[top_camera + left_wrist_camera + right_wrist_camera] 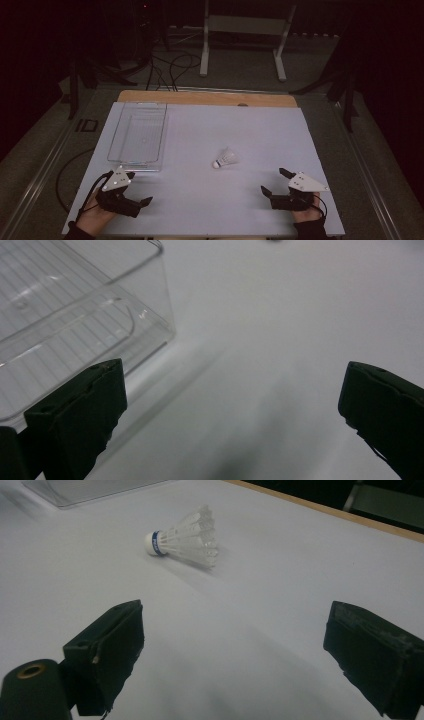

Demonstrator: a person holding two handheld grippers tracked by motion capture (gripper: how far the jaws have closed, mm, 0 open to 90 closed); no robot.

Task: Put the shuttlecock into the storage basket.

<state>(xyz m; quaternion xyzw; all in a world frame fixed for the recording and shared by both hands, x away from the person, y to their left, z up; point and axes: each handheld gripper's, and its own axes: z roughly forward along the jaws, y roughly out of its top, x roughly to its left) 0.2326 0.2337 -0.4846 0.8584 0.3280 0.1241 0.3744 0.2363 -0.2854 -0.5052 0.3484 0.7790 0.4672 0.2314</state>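
The shuttlecock (226, 158) is seen lying on its side between, and farther away than, the spread left gripper (138, 188) and spread right gripper (273, 182), well apart from both.

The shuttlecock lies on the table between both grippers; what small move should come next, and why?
Probably move the right gripper forward toward the shuttlecock, keeping its jaws apart. The shuttlecock lies on its side on the white table, apart from both grippers, and the right gripper view has it straight ahead. Both grippers are open and hold nothing. The left gripper sits by the clear tray.
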